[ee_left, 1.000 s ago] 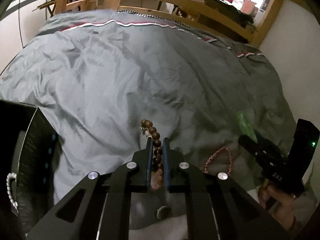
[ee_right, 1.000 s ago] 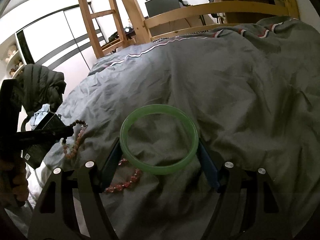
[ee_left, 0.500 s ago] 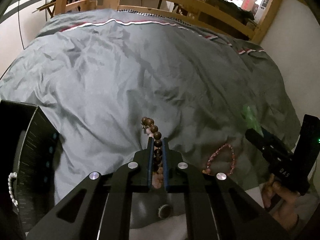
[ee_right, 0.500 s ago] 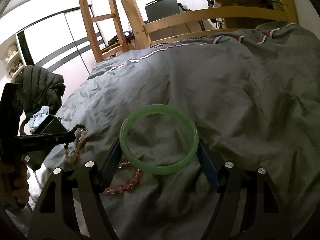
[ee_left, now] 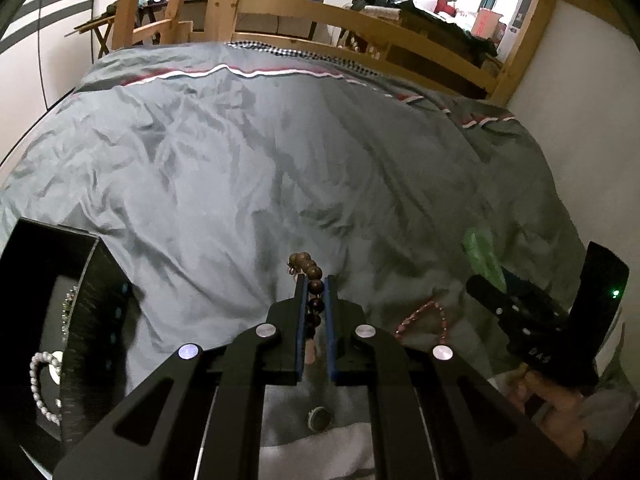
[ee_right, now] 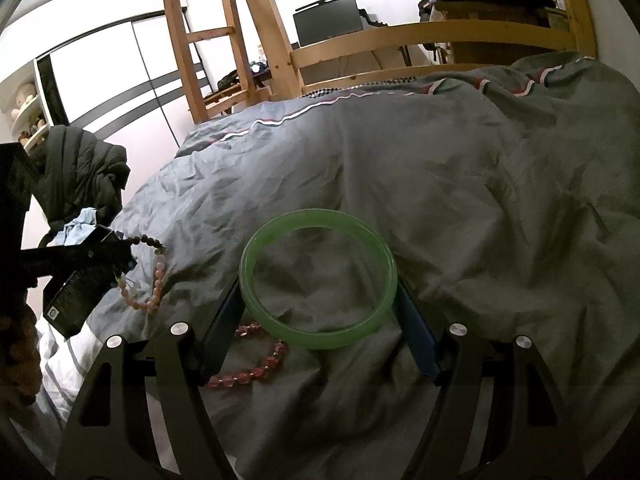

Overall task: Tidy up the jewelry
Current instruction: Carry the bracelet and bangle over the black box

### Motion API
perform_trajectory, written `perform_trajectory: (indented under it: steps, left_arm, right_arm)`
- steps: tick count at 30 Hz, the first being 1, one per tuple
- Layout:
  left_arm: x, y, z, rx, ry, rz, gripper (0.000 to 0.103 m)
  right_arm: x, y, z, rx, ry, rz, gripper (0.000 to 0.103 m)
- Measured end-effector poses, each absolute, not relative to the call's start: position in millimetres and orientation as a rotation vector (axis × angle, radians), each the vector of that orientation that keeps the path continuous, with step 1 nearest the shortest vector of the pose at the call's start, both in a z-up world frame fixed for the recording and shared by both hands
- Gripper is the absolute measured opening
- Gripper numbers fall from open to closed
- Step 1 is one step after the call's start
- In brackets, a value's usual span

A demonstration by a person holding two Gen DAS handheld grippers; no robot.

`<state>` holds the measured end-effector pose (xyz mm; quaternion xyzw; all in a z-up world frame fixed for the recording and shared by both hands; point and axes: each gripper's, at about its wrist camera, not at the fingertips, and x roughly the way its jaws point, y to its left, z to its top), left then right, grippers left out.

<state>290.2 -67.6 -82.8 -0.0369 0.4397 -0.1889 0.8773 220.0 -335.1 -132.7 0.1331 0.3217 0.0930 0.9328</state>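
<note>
My left gripper (ee_left: 315, 280) is shut on a bracelet of brown and pale pink beads (ee_left: 314, 286). In the right wrist view that bracelet (ee_right: 154, 280) hangs from the left gripper (ee_right: 120, 252) above the grey duvet (ee_right: 480, 220). My right gripper (ee_right: 320, 308) is shut on a green bangle (ee_right: 320, 336), its pads pressing on both sides of the ring. From the left wrist view the bangle (ee_left: 480, 252) shows at the tip of the right gripper (ee_left: 500, 292). A red bead bracelet (ee_right: 256, 368) lies on the duvet under the bangle.
A black box (ee_left: 92, 300) stands open at the left with a pearl bracelet (ee_left: 40, 384) inside. The wooden bed rail (ee_left: 360, 20) runs along the far side. A dark jacket (ee_right: 80, 172) hangs beyond the box. A hand (ee_left: 552, 400) holds the right gripper.
My left gripper has risen a little with the bead bracelet, which now hangs off the duvet. The right gripper and the green bangle have stayed put.
</note>
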Motion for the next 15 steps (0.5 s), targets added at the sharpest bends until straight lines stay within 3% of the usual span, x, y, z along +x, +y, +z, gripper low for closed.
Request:
perform_trajectory:
  steps: [15]
  left_arm:
    - [265,-19,-35,-0.123,0.845,-0.337,0.007]
  right_arm:
    - [201,-284,-98,0.134,0.651,0.266,0.073]
